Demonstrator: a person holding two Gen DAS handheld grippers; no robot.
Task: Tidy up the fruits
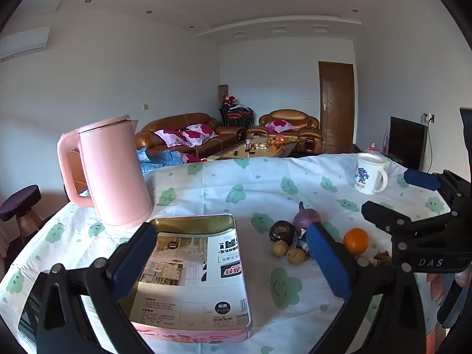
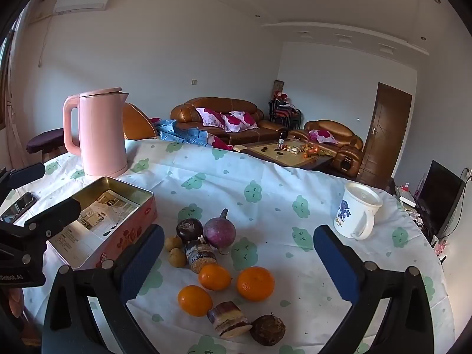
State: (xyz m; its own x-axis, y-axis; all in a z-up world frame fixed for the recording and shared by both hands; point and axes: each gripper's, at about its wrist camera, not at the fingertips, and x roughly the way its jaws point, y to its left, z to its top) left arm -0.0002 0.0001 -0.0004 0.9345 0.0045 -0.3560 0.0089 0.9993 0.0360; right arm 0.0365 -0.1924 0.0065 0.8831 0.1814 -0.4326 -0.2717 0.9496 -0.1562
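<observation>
A pink tin box (image 1: 188, 268) lined with printed paper lies open on the table; it also shows in the right wrist view (image 2: 103, 221). My left gripper (image 1: 233, 259) is open and empty, just above the box's right part. Fruits lie in a loose group to the right: three oranges (image 2: 255, 283), a purple round fruit (image 2: 219, 231), a dark round fruit (image 2: 189, 229), two small yellow-brown fruits (image 2: 177, 256), sugarcane pieces (image 2: 228, 320) and a brown root (image 2: 268, 329). My right gripper (image 2: 239, 259) is open and empty above the group.
A pink kettle (image 2: 98, 134) stands at the back left of the table. A white mug (image 2: 355, 214) stands at the right. A phone (image 2: 17, 206) lies at the left edge. The round table carries a cloud-print cloth (image 2: 265, 177).
</observation>
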